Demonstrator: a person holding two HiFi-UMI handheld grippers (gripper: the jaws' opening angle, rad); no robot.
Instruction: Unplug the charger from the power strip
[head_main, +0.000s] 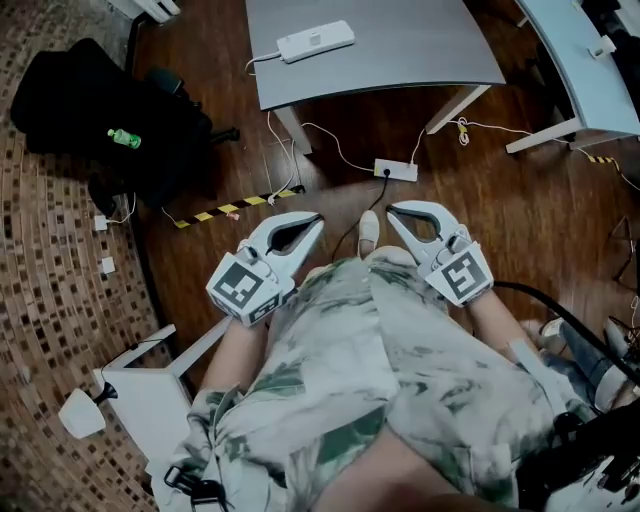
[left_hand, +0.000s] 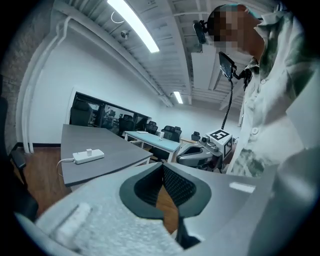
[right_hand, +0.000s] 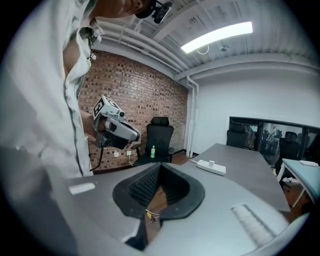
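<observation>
Both left gripper (head_main: 316, 224) and right gripper (head_main: 393, 211): ribbed jaws closed, empty; oblong white power strip (head_main: 315, 41) on smooth grey surface (head_main: 400, 50).

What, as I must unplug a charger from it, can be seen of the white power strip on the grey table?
The power strip is a long, flat white block, plastic by its look. It lies flat on the grey table, near its left edge in the head view, slightly askew. A small white charger stands plugged into its top. A white cable leaves its left end and drops over the table's edge.
</observation>
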